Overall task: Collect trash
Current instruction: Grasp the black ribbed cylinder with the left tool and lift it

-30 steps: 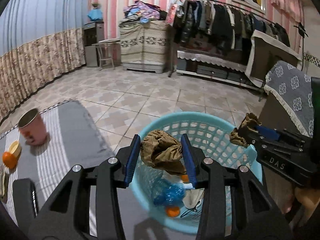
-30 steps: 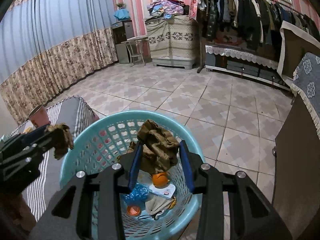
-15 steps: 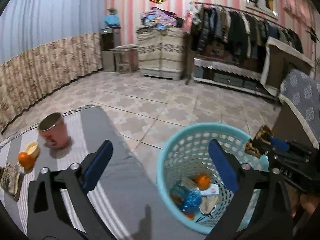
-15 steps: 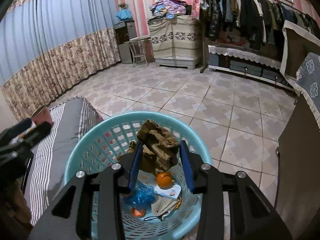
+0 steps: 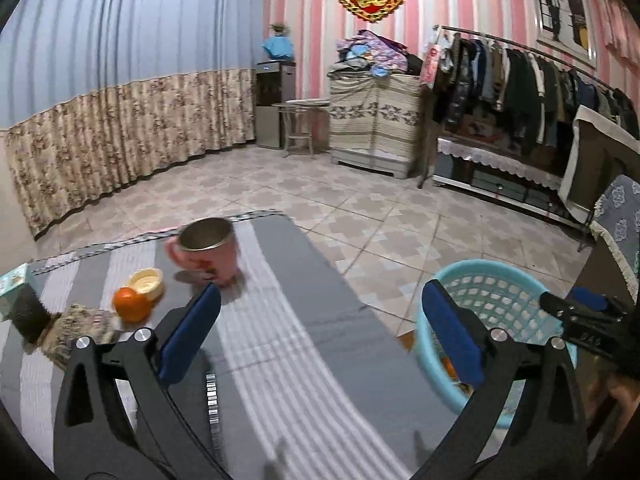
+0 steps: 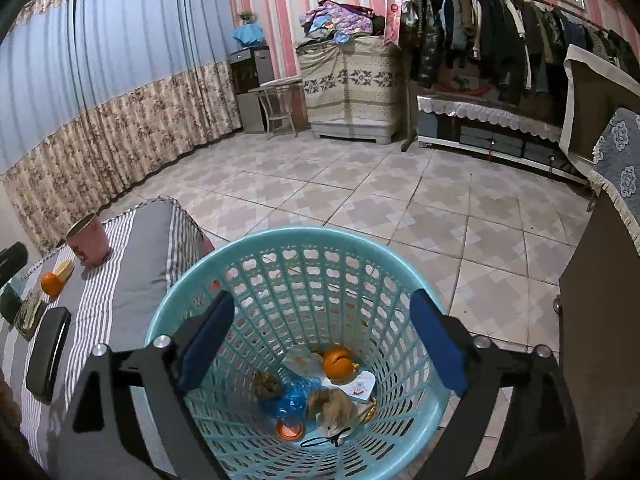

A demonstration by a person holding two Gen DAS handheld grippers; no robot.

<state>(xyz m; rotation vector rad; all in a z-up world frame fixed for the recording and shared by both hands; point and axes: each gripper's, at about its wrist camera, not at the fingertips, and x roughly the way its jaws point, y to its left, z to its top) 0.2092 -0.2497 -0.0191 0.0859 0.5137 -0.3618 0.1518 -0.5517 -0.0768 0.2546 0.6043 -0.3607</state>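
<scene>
Surface (image 5: 304, 344) first: striped grey cloth, biggest thing around, carrying what's left. Teal basket (image 6: 304, 248) sits on the floor just beside its edge, holding a brown wad (image 6: 334, 402), orange peel (image 6: 338, 362), blue wrapper and paper scraps. Pink cup (image 5: 208, 250) stands near the far end; orange (image 5: 129, 305) touches a small cream lid (image 5: 147, 282), with a crumpled brown scrap (image 5: 82, 328) close by. Left tongs (image 5: 316, 334) gape wide, holding nothing, above the cloth. Right tongs (image 6: 320, 338) are spread wide too, nothing held, over the basket. Risk imo: grabbing that round orange off-centre could roll it into the cup, or off the edge.
</scene>
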